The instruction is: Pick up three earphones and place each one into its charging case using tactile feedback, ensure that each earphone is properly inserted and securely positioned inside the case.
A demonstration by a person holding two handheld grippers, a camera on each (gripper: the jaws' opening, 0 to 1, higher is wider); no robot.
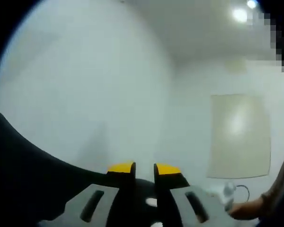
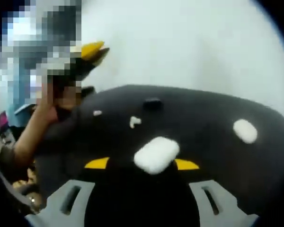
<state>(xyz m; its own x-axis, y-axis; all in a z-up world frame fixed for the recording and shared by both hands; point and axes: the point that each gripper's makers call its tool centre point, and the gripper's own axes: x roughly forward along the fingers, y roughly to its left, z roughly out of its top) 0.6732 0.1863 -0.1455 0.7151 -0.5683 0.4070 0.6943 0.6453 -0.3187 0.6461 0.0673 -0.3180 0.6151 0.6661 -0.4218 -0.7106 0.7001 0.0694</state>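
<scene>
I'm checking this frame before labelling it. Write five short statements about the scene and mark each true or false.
1. The black mat carries several white items. True.
2. The white case near the right tongs lies on bare white table. False: it lies on the black mat.
3. The left tongs stand wide apart. False: the yellow tips sit close together with a narrow gap; whether anything is held cannot be told.
4. A second white case lies further out on the mat. True.
5. In the right gripper view the right tongs grip a small earphone. False: it lies on the mat beyond them.
</scene>
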